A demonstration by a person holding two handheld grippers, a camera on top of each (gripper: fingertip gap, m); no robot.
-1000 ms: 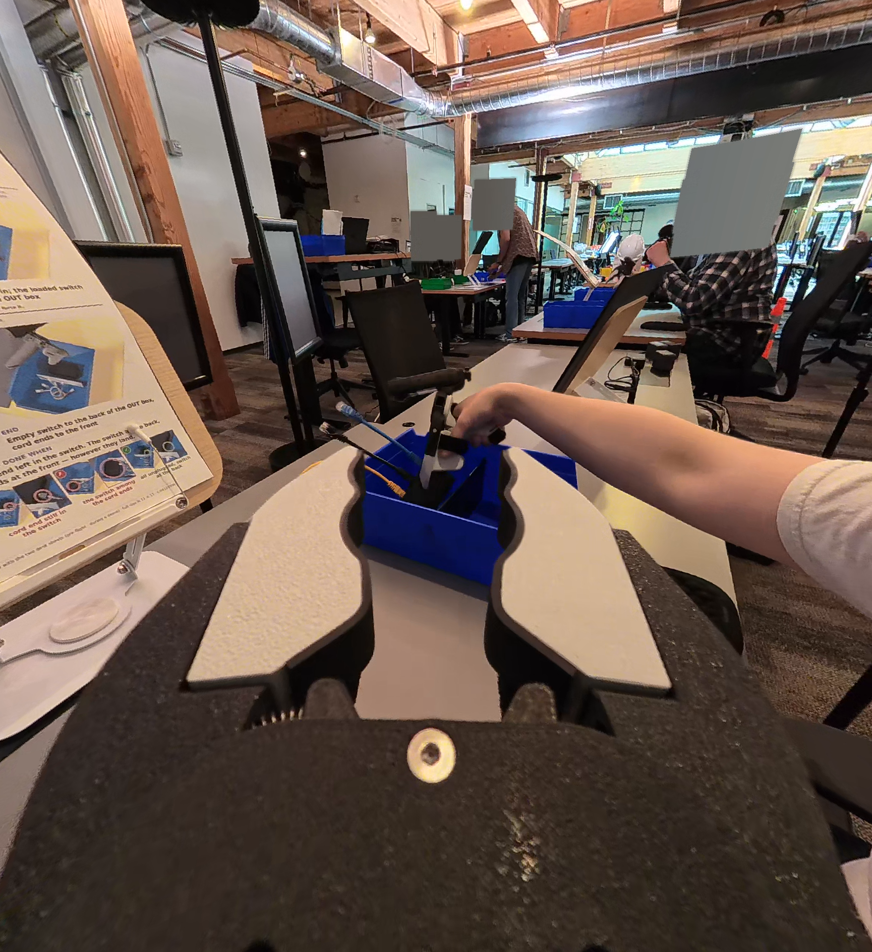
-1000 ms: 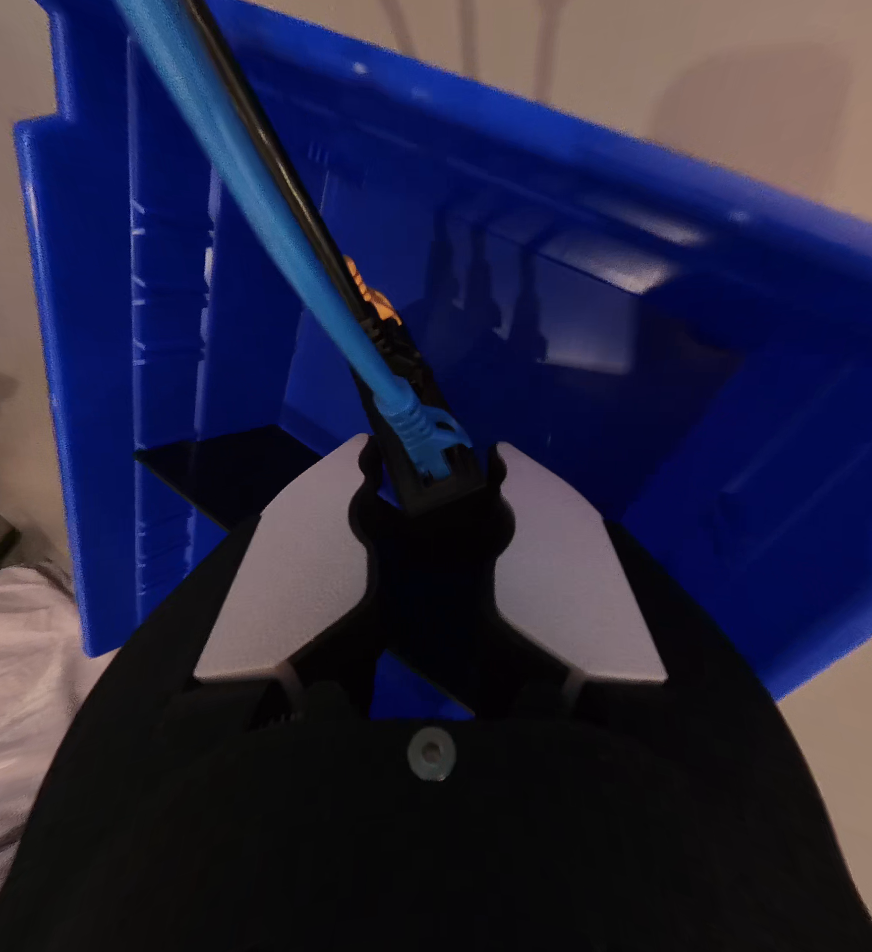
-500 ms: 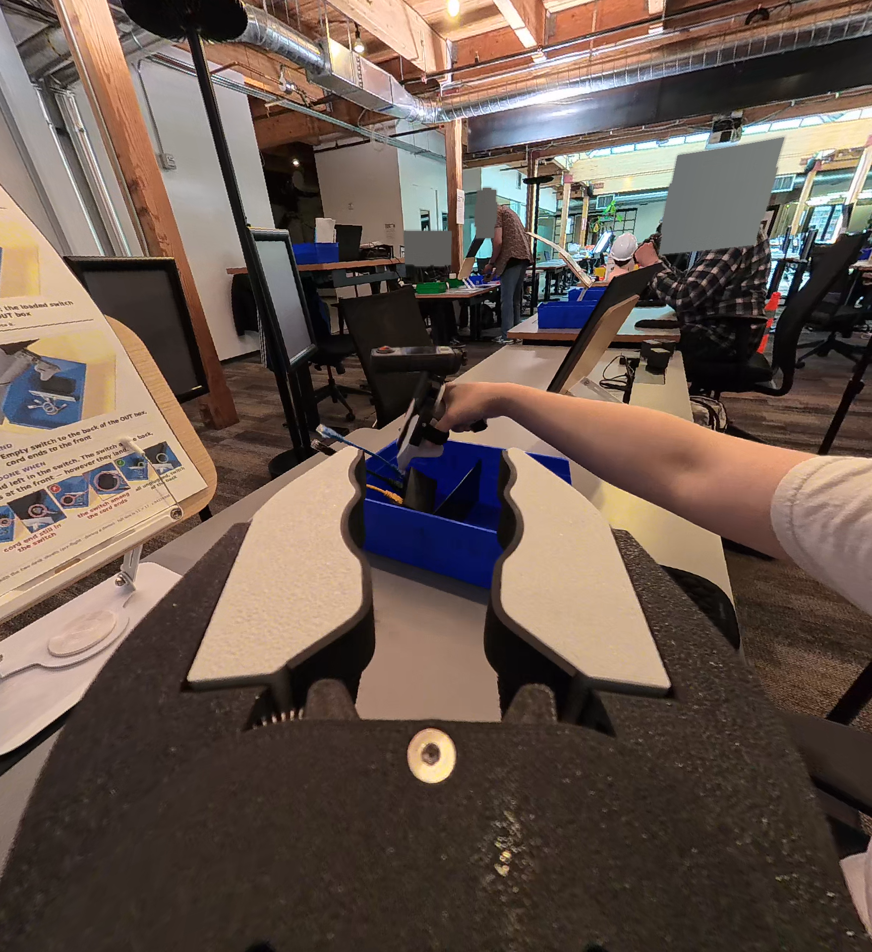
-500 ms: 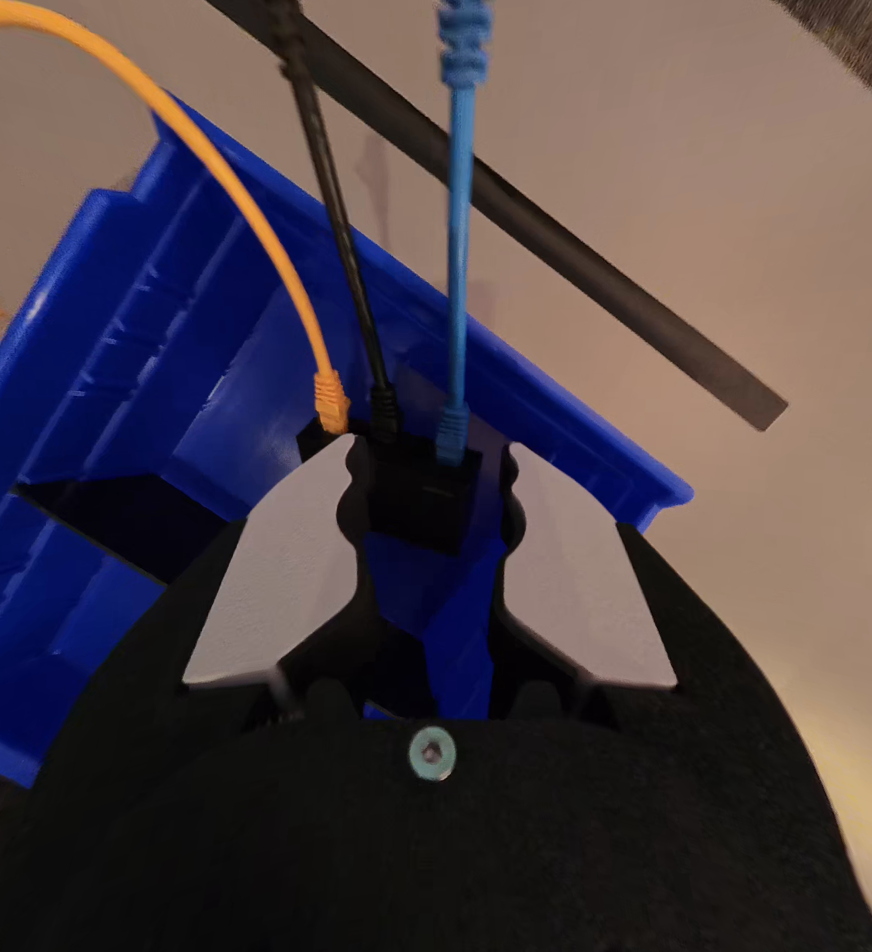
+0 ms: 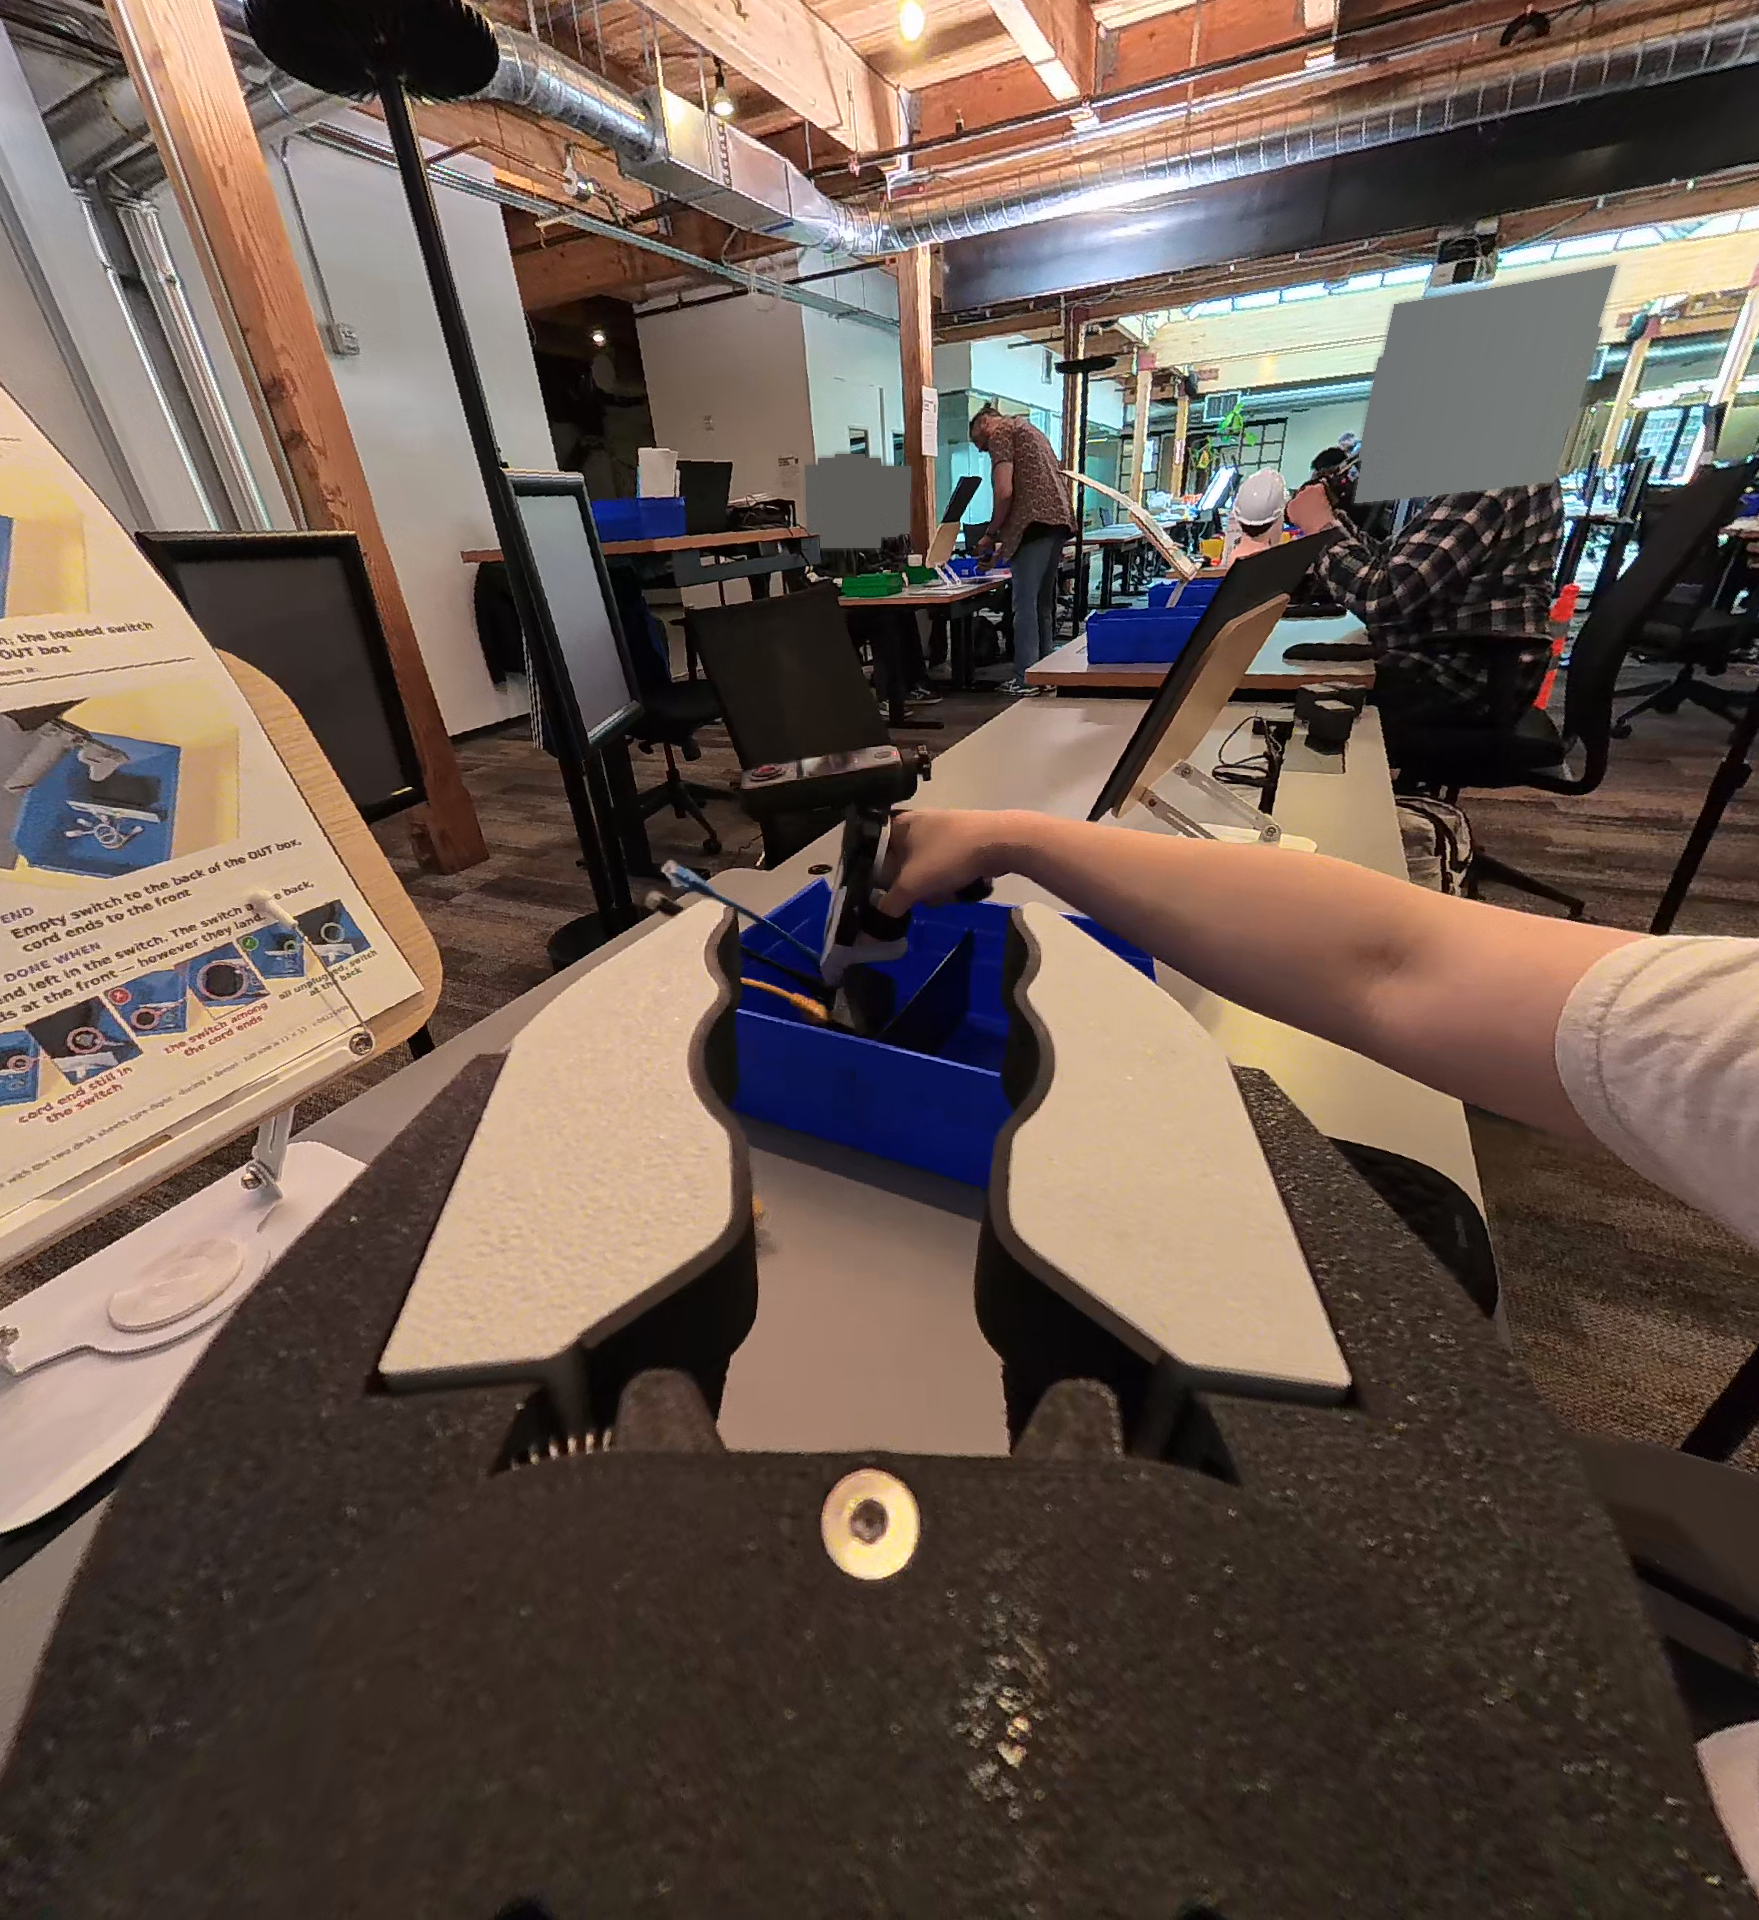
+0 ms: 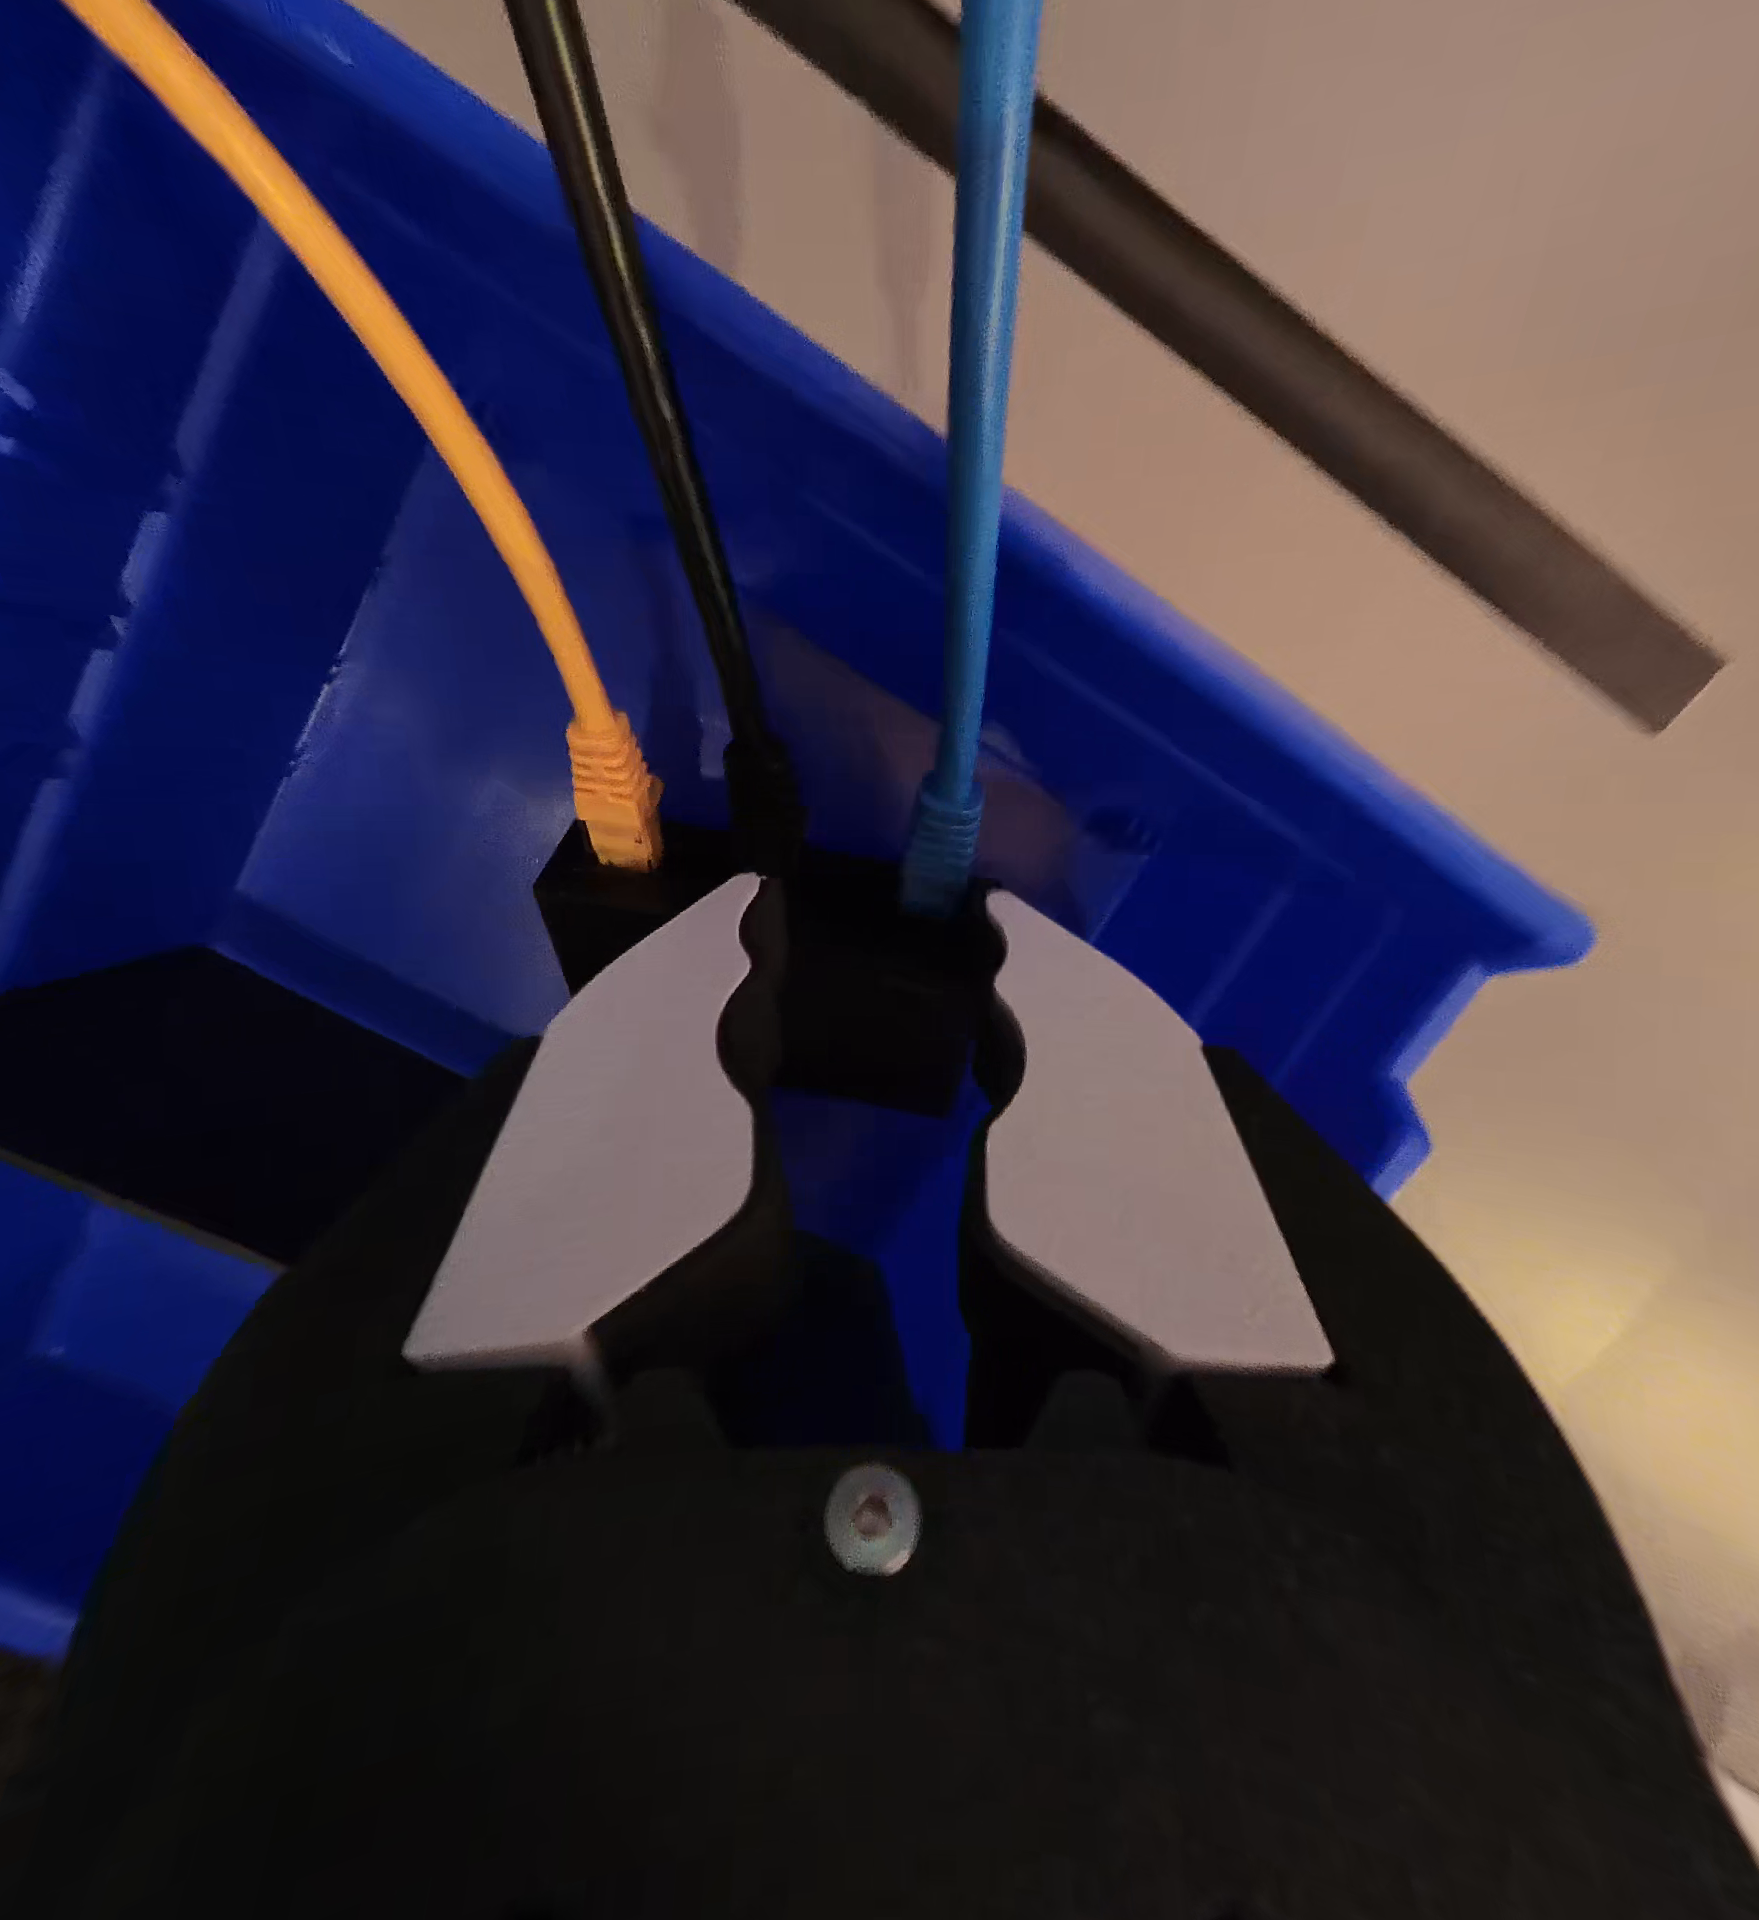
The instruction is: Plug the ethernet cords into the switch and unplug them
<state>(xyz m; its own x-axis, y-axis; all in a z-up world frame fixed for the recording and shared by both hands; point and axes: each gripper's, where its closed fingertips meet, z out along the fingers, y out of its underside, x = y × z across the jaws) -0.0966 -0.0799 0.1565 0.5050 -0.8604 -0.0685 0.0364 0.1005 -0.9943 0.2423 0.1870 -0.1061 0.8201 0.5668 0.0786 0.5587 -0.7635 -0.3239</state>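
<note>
My right gripper [image 6: 875, 904] is shut on the black switch [image 6: 870, 997] and holds it over the blue bin [image 6: 1218, 821]. An orange cord [image 6: 610, 790], a black cord [image 6: 709, 582] and a light blue cord [image 6: 968, 582] are plugged into the switch and stick up from it. In the left wrist view the right gripper [image 5: 854, 935] reaches down into the same blue bin [image 5: 854, 1101], with the blue cord [image 5: 740, 909] poking out to the left. My left gripper [image 5: 870, 935] is open and empty, held above the near table, short of the bin.
An instruction board [image 5: 127, 862] on a white stand stands at the left. A person's forearm [image 5: 1270, 935] crosses from the right. A black divider [image 5: 932, 997] splits the bin. A dark strip [image 6: 1322, 374] lies on the table beyond the bin. Desks, chairs and people are farther back. The left gripper's tips are roughly 50 cm from the right gripper's.
My right gripper has tilted and lifted the switch with its three cords inside the bin, and the view has closed in. My left gripper has stayed open and nearly still.
</note>
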